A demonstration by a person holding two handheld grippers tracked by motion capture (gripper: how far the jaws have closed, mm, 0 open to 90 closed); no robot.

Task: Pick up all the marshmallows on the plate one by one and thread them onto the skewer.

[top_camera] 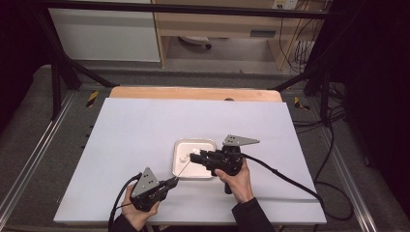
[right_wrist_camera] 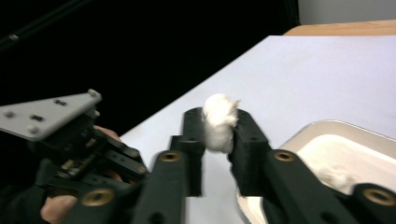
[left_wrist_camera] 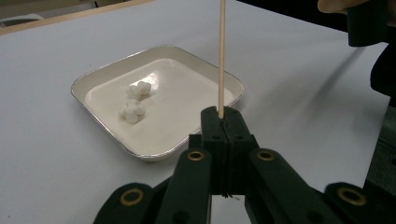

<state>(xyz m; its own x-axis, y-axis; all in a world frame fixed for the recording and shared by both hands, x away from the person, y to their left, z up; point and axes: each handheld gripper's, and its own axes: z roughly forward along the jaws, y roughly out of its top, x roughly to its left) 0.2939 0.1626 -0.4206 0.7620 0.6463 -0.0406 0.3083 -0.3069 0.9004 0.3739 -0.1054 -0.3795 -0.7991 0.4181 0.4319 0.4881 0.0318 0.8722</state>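
Note:
My left gripper (top_camera: 173, 181) is low on the white table, shut on the base of a thin wooden skewer (left_wrist_camera: 222, 56). The skewer (top_camera: 183, 168) slants up toward the right gripper's tips. A white square tray (left_wrist_camera: 77, 88) lies beyond it with two small marshmallow clumps (left_wrist_camera: 135, 100) inside. My right gripper (top_camera: 194, 157) hovers over the tray's (top_camera: 193, 141) near left part, pointing left. In the right gripper view a white marshmallow (right_wrist_camera: 218, 122) sits between the jaws (right_wrist_camera: 217, 119), touching both. The picture there is blurred.
The white table top (top_camera: 145, 130) has a wooden edge at the back. Black cables trail from both grippers toward the person. A metal frame and dark floor surround the table. In the right gripper view the left gripper (right_wrist_camera: 70, 140) shows at the left, and the tray (right_wrist_camera: 336, 126) at lower right.

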